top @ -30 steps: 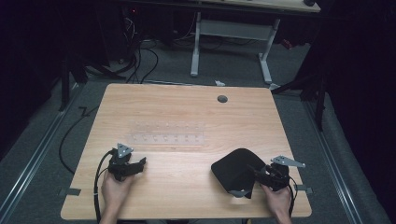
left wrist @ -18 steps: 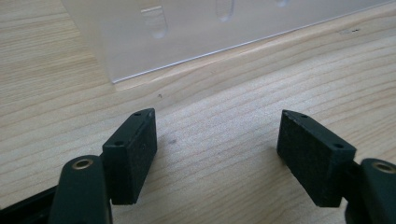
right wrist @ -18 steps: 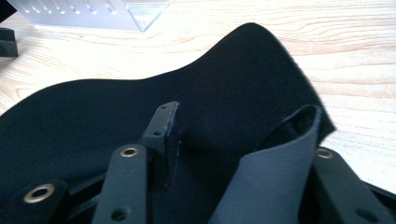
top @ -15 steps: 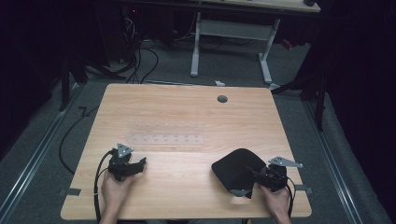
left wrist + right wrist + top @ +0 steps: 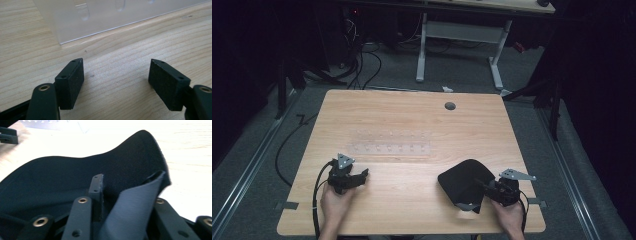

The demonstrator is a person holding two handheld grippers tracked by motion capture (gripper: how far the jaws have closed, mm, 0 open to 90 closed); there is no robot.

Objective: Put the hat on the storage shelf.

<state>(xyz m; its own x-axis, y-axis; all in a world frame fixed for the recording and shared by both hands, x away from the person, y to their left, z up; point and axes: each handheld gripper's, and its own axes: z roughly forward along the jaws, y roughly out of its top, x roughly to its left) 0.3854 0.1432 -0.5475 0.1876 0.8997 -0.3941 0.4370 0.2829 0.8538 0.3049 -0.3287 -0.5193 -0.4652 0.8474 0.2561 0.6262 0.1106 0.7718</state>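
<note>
A light wooden table [image 5: 412, 125] with fine straight grain; on it a clear plastic rack [image 5: 384, 148] and a black folded cloth [image 5: 462, 182], grey on its underside; both grippers' jaws are black

One wooden table [image 5: 412, 125] was in the high view, with one round cable hole [image 5: 450, 106] near its far edge. On the table lay one clear plastic strip [image 5: 388, 148] and one black cloth [image 5: 462, 181]. Two handheld grippers were counted: one left gripper [image 5: 357, 176] and one right gripper [image 5: 484, 186]. Two hands held them, one left hand [image 5: 334, 205] and one right hand [image 5: 507, 216]. Each gripper carried one grey three-cornered plate, so two plates. Behind the table stood one white-legged desk [image 5: 462, 30]. Two tape marks [image 5: 287, 205] sat at the table's near corners.
</note>
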